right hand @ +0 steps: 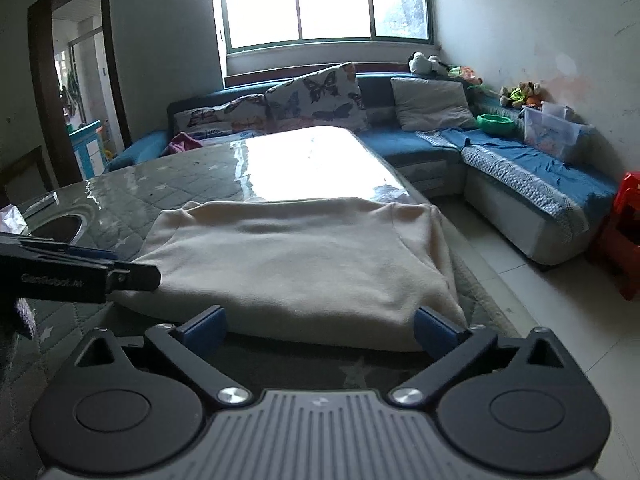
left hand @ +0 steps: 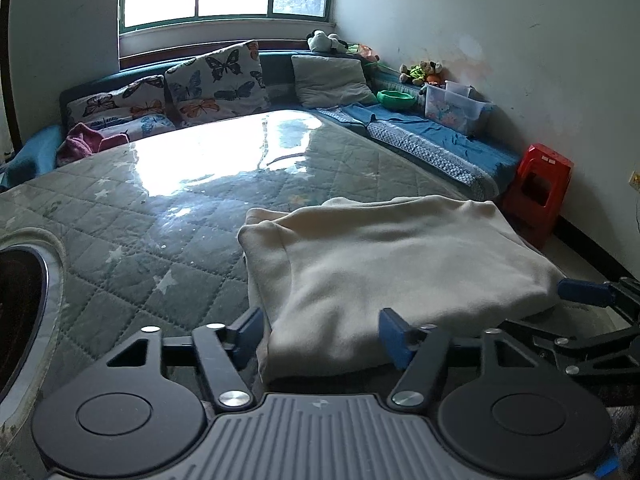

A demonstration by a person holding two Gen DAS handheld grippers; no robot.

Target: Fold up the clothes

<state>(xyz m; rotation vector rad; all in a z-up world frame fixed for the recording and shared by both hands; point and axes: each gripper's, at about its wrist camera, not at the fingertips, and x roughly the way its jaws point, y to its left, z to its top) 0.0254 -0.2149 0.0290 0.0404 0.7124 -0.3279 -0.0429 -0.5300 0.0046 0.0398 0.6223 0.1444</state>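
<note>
On the near end of the table point(left hand: 132, 236), over a quilted green cover under a glossy clear sheet: 1 cream garment point(left hand: 384, 264) point(right hand: 296, 256), folded into a thick rectangle, flat, near the table's right edge.

Left gripper point(left hand: 320, 332), seen also from the side in the right wrist view point(right hand: 132, 274): jaws spread wide, blue pads point(left hand: 394, 334) on either side of the garment's near left corner, not closed on the cloth. Whether the pads touch the fabric cannot be told.

Right gripper point(right hand: 320, 326), seen also at the right edge of the left wrist view point(left hand: 580, 292): jaws spread wide as well, straddling the near edge of the garment toward its right corner, with the right pad point(right hand: 434, 330) just at the corner. Nothing clamped.

Beyond the table: blue L-shaped sofa point(right hand: 520, 160) with 2 butterfly-print cushions point(left hand: 216, 80) and 1 grey cushion point(left hand: 332, 80). On the sofa, a green bowl point(left hand: 396, 99), a clear plastic box point(left hand: 452, 108), some plush toys point(left hand: 422, 72). Beside the sofa's end, a red stool point(left hand: 536, 188) on the tiled floor. Behind, a bright window point(right hand: 324, 0). At the left in the right wrist view, an open doorway point(right hand: 76, 80). At the table's left, a dark round opening with a metal rim point(left hand: 24, 304).
</note>
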